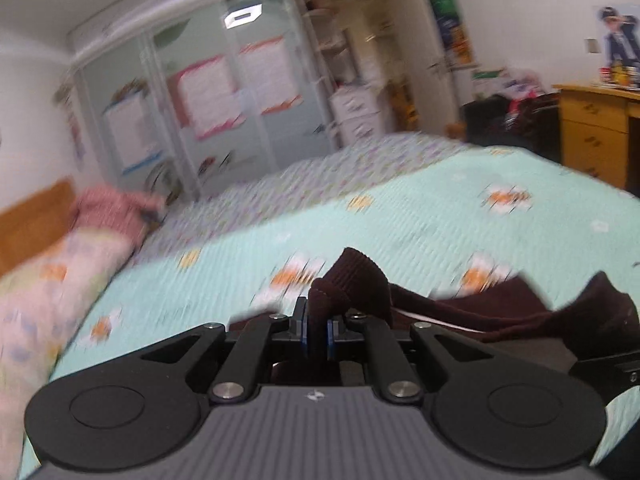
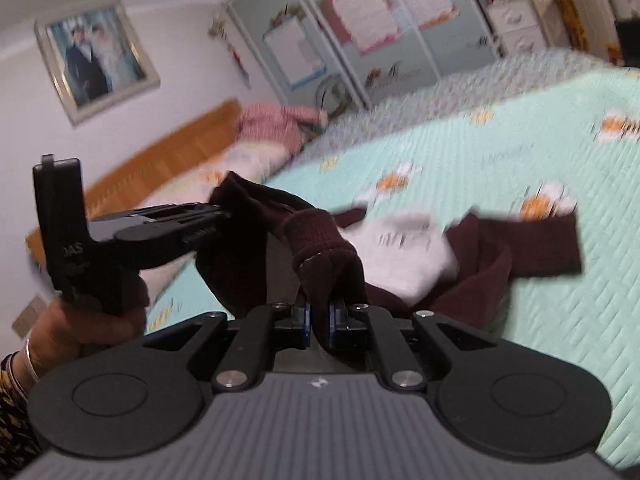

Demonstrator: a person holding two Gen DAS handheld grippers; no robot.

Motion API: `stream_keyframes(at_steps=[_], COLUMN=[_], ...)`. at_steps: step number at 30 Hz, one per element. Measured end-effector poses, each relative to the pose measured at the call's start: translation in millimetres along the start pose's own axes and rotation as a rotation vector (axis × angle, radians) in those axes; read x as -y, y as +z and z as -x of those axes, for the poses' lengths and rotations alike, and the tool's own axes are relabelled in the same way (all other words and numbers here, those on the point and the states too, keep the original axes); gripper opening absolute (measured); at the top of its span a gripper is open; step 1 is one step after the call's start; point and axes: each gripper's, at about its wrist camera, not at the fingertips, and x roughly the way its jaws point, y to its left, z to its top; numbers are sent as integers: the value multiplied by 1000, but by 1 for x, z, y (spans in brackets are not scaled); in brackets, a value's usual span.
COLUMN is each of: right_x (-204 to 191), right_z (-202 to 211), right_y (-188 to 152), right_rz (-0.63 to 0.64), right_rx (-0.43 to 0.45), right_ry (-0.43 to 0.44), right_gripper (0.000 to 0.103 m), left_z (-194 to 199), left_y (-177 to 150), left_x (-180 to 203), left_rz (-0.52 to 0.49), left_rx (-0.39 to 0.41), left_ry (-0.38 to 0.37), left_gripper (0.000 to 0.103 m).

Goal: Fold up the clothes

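On the bed (image 1: 420,216), two claws pinch one maroon garment (image 2: 328,248).

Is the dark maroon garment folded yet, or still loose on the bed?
Not folded. The maroon garment lies crumpled on the green bedspread, white panel showing, with ribbed edges pinched in the left tongs and right tongs.

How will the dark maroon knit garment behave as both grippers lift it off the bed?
Probably floppy: the maroon garment sags between the left gripper and right gripper. The ribbed knit likely resists slipping from the shut pads. Its loose end will probably drag across the bedspread.
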Motion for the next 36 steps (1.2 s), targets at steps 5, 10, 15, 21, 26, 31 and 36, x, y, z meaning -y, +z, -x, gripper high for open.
stream_keyframes(at_steps=[5, 10, 15, 21, 26, 31, 36], right_x=[-1, -21, -28, -9, 36, 54, 43], right_z=[42, 85, 110, 65, 9, -15, -28], right_y=[51, 92, 110, 82, 35, 17, 31], right_rz=[21, 68, 80, 55, -80, -174, -152], right_rx=[194, 359, 467, 359, 184, 108, 103], right_ry=[-13, 27, 67, -87, -177, -223, -201], right_gripper=[10, 10, 10, 11, 11, 11, 11], left_z=[-10, 4, 22, -58, -86, -57, -10], left_y=[83, 154, 172, 103, 2, -72, -89], left_x=[52, 73, 72, 69, -21, -100, -116], left_rz=[7, 70, 132, 94, 493, 727, 646], left_rx=[95, 229, 350, -17, -351, -413, -353], left_ry=[-130, -252, -332, -271, -229, -192, -208], left_gripper=[8, 8, 9, 20, 25, 25, 30])
